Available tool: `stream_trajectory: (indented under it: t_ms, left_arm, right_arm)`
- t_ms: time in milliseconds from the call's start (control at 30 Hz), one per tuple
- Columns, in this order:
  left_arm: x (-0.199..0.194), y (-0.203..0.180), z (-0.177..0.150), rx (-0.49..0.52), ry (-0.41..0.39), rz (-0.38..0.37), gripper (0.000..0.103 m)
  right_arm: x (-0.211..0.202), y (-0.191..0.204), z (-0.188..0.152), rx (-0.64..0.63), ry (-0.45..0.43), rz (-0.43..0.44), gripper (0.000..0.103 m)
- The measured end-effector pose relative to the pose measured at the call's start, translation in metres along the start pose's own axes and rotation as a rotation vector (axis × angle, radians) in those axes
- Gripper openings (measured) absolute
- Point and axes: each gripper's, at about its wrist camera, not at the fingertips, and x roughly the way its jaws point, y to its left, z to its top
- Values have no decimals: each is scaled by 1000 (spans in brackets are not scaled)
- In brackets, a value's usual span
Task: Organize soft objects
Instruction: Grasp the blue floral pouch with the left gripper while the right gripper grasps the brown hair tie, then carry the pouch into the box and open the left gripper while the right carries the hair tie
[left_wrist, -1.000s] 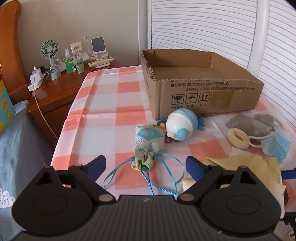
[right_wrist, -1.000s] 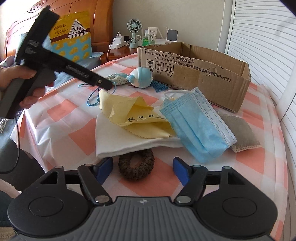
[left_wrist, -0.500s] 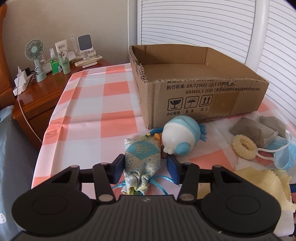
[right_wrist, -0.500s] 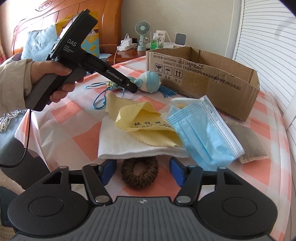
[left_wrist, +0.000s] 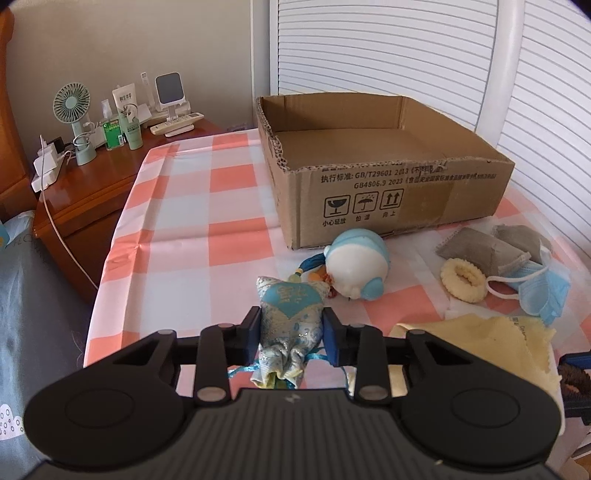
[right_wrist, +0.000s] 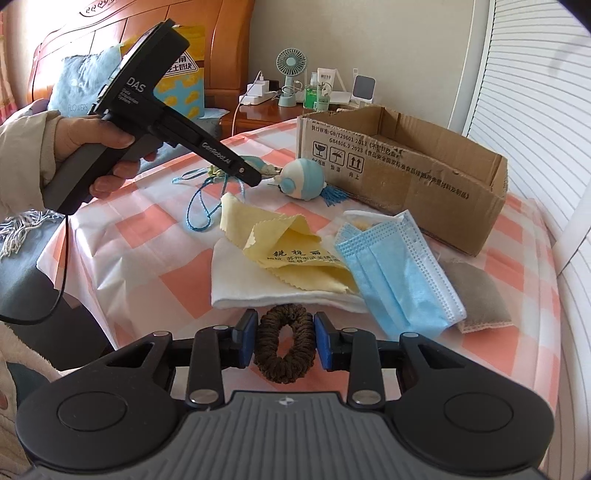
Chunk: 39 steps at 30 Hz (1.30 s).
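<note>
Left tool (left_wrist: 291, 334): my pads are clamped on the patterned blue-and-cream fabric sachet (left_wrist: 290, 314), low on its gathered end.
Right tool (right_wrist: 283, 345): my pads flank the brown knitted hair scrunchie (right_wrist: 284, 347), touching or nearly so; firm clamp cannot be confirmed.
Location: both items rest on the pink-checked surface (left_wrist: 229, 236), short of the open cardboard box (left_wrist: 384, 192).
Method: I judge a straight lift best, so the sachet's blue cord (right_wrist: 199, 210) clears the round blue-and-white plush toy (left_wrist: 358, 267) beside it.
</note>
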Motion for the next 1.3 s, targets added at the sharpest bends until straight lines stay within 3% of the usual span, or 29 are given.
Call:
stream_trajectory:
  t_ms: [400,667,1067,1300]
  left_arm:
    - [-42,-11,-4,40,-4,-28,33]
    - [-63,-20,19,81,-20,-49,33]
    - [-60,-29,109,161,-113,-37,33]
    - [-12,-32,175,121,-112,-79,33]
  right_arm:
    - [-28,2,-14,2,-10,-84,38]
    - [-39,-15,-6,38,-33,-136,38]
    - [-43,-53,32,86,-99,-171,38]
    - [-44,-71,54,112,-151,-169,38]
